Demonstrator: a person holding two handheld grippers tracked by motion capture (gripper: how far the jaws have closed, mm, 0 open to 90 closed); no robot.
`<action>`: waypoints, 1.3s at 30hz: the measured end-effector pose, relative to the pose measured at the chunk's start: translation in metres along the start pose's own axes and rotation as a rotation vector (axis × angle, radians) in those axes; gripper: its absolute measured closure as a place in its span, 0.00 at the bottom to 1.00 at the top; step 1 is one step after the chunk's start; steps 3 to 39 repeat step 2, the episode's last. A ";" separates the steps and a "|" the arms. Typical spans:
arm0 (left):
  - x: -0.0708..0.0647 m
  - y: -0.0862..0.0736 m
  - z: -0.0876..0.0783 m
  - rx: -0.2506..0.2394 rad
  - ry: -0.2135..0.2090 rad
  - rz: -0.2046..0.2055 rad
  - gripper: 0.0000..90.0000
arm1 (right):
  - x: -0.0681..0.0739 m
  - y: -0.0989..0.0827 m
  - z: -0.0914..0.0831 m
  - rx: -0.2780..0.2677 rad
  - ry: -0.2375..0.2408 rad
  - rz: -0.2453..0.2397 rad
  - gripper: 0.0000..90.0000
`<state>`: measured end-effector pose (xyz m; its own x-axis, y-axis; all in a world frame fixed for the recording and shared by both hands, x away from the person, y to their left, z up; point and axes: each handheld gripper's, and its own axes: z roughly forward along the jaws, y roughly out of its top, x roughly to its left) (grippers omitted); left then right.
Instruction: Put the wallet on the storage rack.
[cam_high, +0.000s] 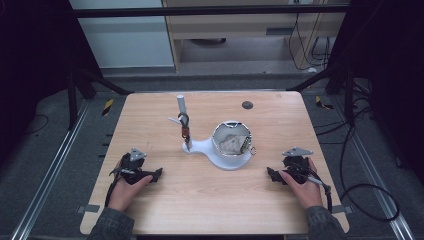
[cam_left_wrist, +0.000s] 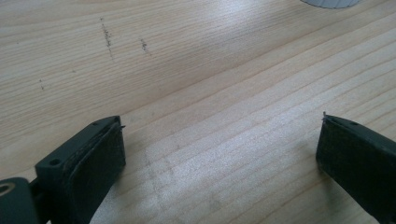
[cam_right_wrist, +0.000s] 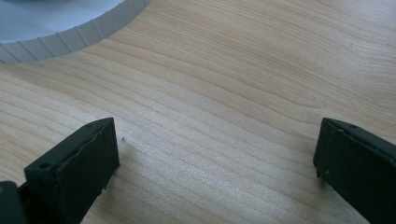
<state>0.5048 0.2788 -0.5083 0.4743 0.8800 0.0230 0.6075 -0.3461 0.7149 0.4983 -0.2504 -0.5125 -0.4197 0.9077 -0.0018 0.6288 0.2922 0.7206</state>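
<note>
While both claws, left claw (cam_high: 156, 173) and right claw (cam_high: 270, 173), rest spread and empty on the surface (cam_high: 210, 200), we judge the work either finished or not begun. We hold nothing, and the white stand (cam_high: 220, 155) with its bowl (cam_high: 231, 139) and hanging ring (cam_high: 183, 119) is untouched.

Two claws (cam_high: 159, 174) (cam_high: 271, 174), one white stand (cam_high: 220, 155), one table (cam_high: 210, 200).

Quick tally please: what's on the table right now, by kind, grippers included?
Grippers: 2, the left gripper and the right gripper, both open and holding nothing
White stand with post: 1
Key ring hanging on the post: 1
White bowl on the stand: 1
Dark round disc: 1
Total: 6
</note>
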 end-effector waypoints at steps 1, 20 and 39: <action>0.000 0.000 0.000 -0.001 -0.001 -0.001 0.00 | 0.000 0.000 0.000 0.000 -0.001 0.000 0.00; 0.000 0.000 0.000 -0.001 -0.001 -0.001 0.00 | 0.000 0.000 0.000 0.000 -0.001 0.001 0.00; 0.000 0.000 0.000 -0.001 -0.001 -0.001 0.00 | 0.000 0.000 0.000 0.000 -0.001 0.001 0.00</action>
